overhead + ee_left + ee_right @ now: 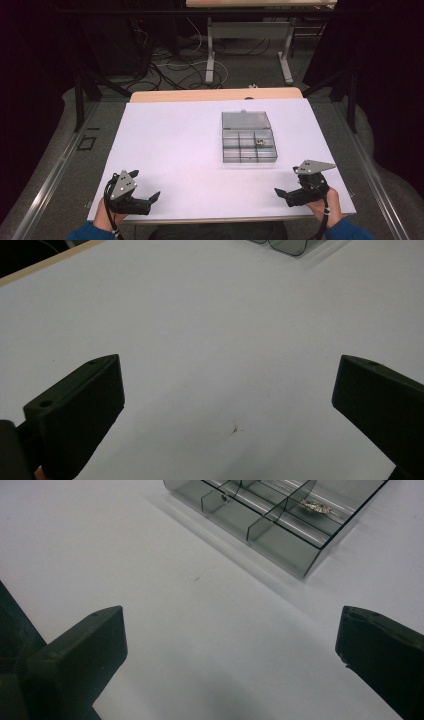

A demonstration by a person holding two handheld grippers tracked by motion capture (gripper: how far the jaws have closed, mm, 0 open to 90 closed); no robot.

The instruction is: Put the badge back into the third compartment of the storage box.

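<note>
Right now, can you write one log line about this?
left claw: open, empty | right claw: open, empty | compartment box: lid open, apart from both | small shiny item: inside box

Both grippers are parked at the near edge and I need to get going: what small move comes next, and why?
Probably ease the right gripper forward toward the organizer box. Its lid is open, a small metallic piece lies in one compartment, and this gripper is open, empty and nearer the box than the left gripper.
</note>
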